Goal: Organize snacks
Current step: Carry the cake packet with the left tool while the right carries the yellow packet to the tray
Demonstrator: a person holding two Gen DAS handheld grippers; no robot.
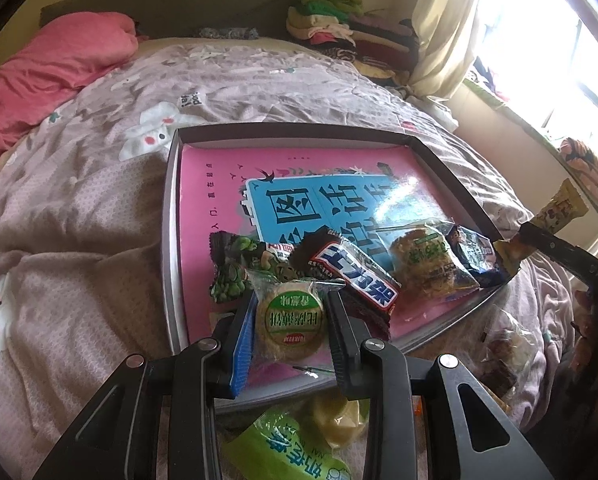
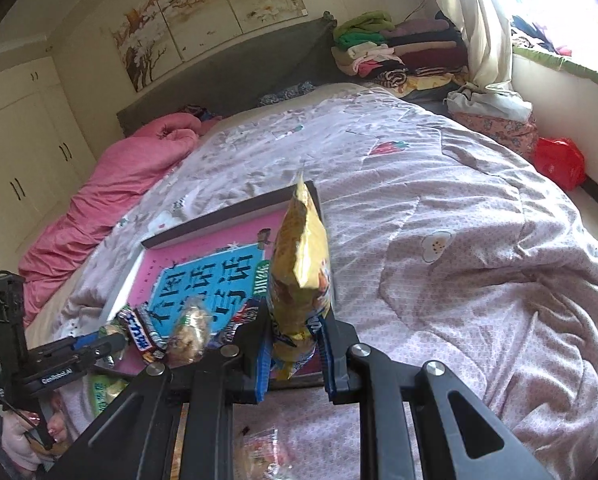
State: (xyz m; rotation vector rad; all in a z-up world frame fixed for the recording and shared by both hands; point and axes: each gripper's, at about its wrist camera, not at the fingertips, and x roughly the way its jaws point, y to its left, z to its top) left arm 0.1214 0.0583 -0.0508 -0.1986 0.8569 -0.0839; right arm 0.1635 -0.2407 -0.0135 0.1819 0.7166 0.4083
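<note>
A shallow box (image 1: 171,216) with a pink and blue printed bottom lies on the bed and holds several snack packets. My left gripper (image 1: 291,320) is shut on a round green-label biscuit packet (image 1: 291,322) at the box's near edge. A dark chocolate bar (image 1: 351,276), a green pea packet (image 1: 231,268), a clear cookie packet (image 1: 423,260) and a blue packet (image 1: 475,256) lie beside it. My right gripper (image 2: 295,344) is shut on a yellow snack bag (image 2: 299,260), held upright over the box's right corner (image 2: 315,196); it also shows in the left wrist view (image 1: 555,216).
A green packet (image 1: 291,444) and a clear packet of brown snacks (image 1: 503,352) lie on the lilac quilt (image 1: 79,240) near the box. A pink duvet (image 1: 47,76) lies at the far left, folded clothes (image 1: 351,36) at the headboard, a red bag (image 2: 559,160) by the window wall.
</note>
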